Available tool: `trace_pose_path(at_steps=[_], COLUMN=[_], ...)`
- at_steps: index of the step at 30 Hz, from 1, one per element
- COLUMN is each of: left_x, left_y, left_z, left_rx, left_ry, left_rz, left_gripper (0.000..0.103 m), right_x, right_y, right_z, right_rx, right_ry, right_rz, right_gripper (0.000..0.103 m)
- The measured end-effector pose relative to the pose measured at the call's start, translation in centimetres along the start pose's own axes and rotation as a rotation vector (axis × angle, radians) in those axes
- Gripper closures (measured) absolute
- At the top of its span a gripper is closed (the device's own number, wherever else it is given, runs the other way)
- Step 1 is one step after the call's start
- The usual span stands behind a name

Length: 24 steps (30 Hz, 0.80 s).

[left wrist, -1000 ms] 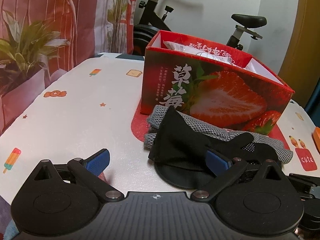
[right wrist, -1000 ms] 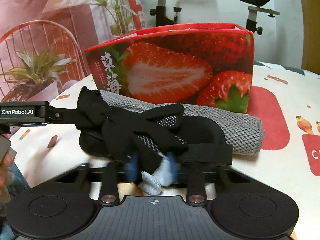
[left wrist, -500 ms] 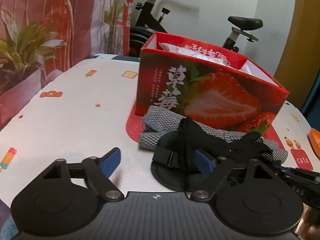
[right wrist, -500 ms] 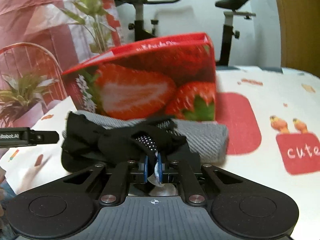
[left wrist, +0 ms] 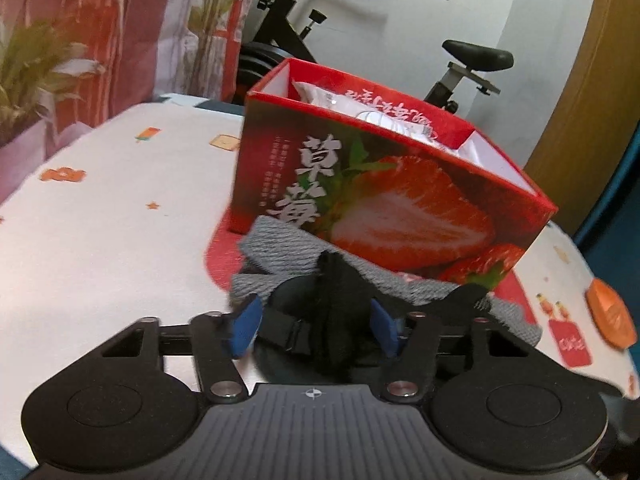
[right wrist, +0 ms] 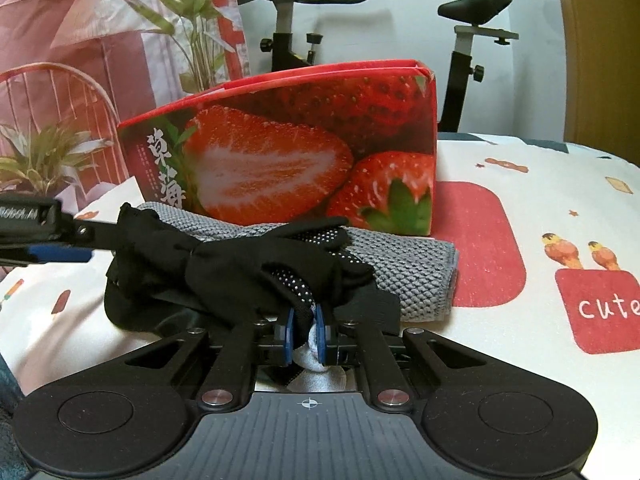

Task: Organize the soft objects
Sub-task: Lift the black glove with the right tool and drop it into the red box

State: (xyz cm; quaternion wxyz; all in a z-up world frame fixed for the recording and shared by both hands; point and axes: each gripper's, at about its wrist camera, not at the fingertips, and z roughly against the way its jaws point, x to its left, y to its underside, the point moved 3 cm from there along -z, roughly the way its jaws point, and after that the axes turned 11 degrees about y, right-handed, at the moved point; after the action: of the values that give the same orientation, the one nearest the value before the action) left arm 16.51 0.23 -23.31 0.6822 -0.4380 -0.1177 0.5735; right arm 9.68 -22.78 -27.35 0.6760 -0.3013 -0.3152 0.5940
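Left wrist view: the left gripper (left wrist: 316, 326) points down at a black glove (left wrist: 336, 312) lying on a folded grey towel (left wrist: 280, 252) in front of a red strawberry-printed box (left wrist: 384, 184). A second ago its blue fingers (left wrist: 245, 326) stood wide apart, with only the right one near the cloth. They have just been closing, and now they sit half-spread on either side of a bunched ridge of the glove. The cloth is between them, but the pads do not appear to press on it yet. The box is open at the top and already holds a white packet (left wrist: 320, 96). An orange object (left wrist: 610, 316) lies at the right edge of the table (left wrist: 112, 216).

Right wrist view: the right gripper (right wrist: 307, 334) has its fingers pressed nearly together, pinching the near end of the glove along with a scrap of white cloth (right wrist: 316, 354). This grip looks the same as half a second ago. The left gripper reaches in from the left edge toward the glove's far end. The glove stretches between the two tools, resting on the towel, which touches the box front.

Likely meaning: with one end held and the other about to be caught, the glove seems ready to be lifted or folded, probably for the box. Nothing is raised yet.
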Motion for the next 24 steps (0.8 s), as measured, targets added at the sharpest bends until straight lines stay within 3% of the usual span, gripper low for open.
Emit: trace_pose_path(at_steps=[6, 14, 16, 18, 24], left_x=[0.0, 0.5, 0.1, -0.3, -0.3], left_y=[-0.9, -1.3, -1.1, -0.7, 0.6], left_z=[-1.9, -4.7, -4.8, -4.7, -3.2], left_rx=[0.000, 0.028, 0.034, 0.040, 0.014], left_ry=[0.077, 0.120, 0.140, 0.165, 0.164], left_rz=[0.055, 0.088, 0.068, 0.079, 0.056], left_gripper=[0.049, 0.051, 0.056, 0.068, 0.077], right_x=[0.0, -0.1, -0.1, -0.3, -0.4], right_y=[0.1, 0.1, 0.1, 0.0, -0.2], right_z=[0.0, -0.1, 0.0, 0.0, 0.4], right_rx=[-0.004, -0.006, -0.004, -0.001, -0.002], right_ry=[-0.003, -0.003, -0.001, 0.001, -0.012], right_rz=[-0.001, 0.004, -0.002, -0.017, -0.028], right_gripper=[0.094, 0.094, 0.094, 0.094, 0.093])
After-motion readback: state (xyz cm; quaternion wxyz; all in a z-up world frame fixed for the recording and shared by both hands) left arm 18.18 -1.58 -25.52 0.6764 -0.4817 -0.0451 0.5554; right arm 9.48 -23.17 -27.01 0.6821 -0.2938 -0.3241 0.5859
